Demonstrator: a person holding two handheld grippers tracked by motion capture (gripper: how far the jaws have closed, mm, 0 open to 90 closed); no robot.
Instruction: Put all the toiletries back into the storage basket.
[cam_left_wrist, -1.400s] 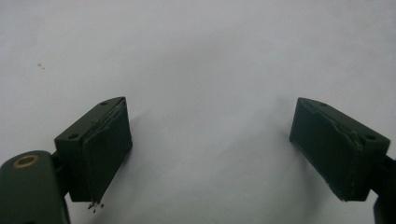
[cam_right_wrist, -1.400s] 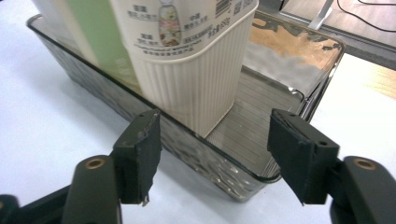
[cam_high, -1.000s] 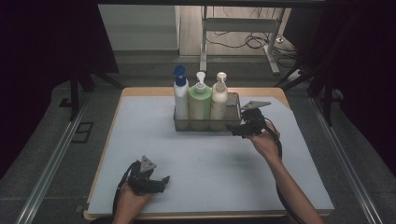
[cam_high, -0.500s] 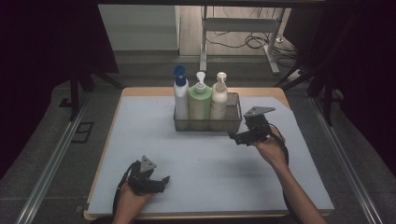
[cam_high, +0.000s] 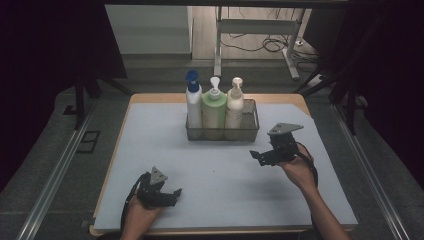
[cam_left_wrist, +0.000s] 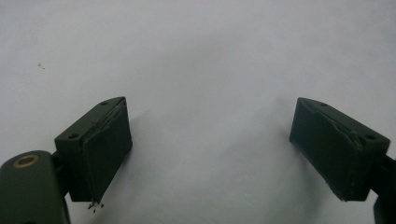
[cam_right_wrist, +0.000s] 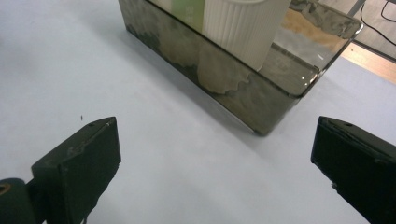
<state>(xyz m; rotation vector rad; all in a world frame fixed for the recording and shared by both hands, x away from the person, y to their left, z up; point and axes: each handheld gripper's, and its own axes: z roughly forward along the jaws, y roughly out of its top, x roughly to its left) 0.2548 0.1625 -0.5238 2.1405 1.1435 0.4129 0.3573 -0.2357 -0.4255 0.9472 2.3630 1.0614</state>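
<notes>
A dark see-through tray (cam_high: 250, 131) stands at the back middle of the table and holds three pump bottles: a blue-capped white one (cam_high: 193, 102), a green one (cam_high: 214, 107) and a cream one (cam_high: 234, 104). My right gripper (cam_high: 256, 155) hovers open in front of the tray's right end, nothing between its jaws. In the right gripper view the tray (cam_right_wrist: 243, 93) and the ribbed cream bottle (cam_right_wrist: 245, 25) lie just ahead. My left gripper (cam_high: 172, 194) rests open near the front left of the mat, its fingers (cam_left_wrist: 100, 149) over bare white surface.
A white mat (cam_high: 220, 175) covers the wooden table (cam_high: 150, 97), with dark floor and metal rails on both sides. A table leg frame and cables (cam_high: 270, 45) lie beyond the far edge.
My right gripper has drawn back from the tray's right end toward the person and slightly lower on the mat. The left gripper has stayed put.
</notes>
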